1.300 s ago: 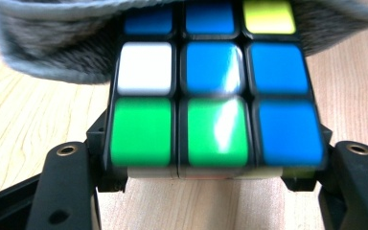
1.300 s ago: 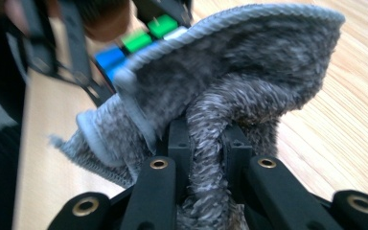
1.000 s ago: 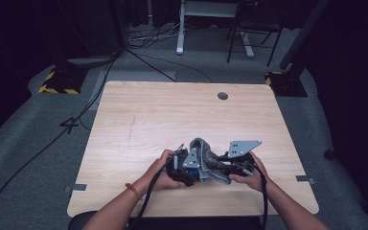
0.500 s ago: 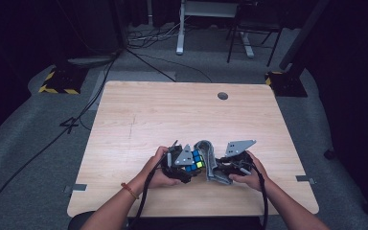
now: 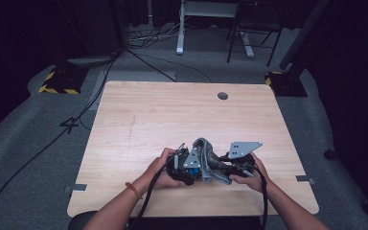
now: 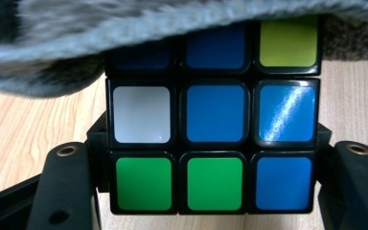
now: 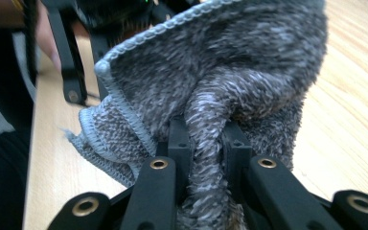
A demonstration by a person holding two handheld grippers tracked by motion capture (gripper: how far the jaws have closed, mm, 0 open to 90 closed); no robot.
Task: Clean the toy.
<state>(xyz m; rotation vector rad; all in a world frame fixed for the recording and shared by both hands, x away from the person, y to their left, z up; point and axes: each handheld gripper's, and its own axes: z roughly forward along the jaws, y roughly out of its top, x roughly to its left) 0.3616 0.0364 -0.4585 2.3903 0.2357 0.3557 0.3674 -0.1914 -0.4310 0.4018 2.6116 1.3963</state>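
1. my left gripper (image 5: pixel 188 165), in my left hand (image 5: pixel 162 168), jaws clamped.
2. my right gripper (image 5: pixel 230 165), in my right hand (image 5: pixel 250 171), jaws pinched tight.
3. both forearms enter low, the grippers facing one another.

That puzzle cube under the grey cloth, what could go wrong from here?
The left gripper clamps the cube only at its lowest row, so a hard rub might twist a layer or pop it loose. The right gripper pinches just one fold of the cloth, which could slip out. The cloth also covers the cube's top row, hiding what is being wiped.
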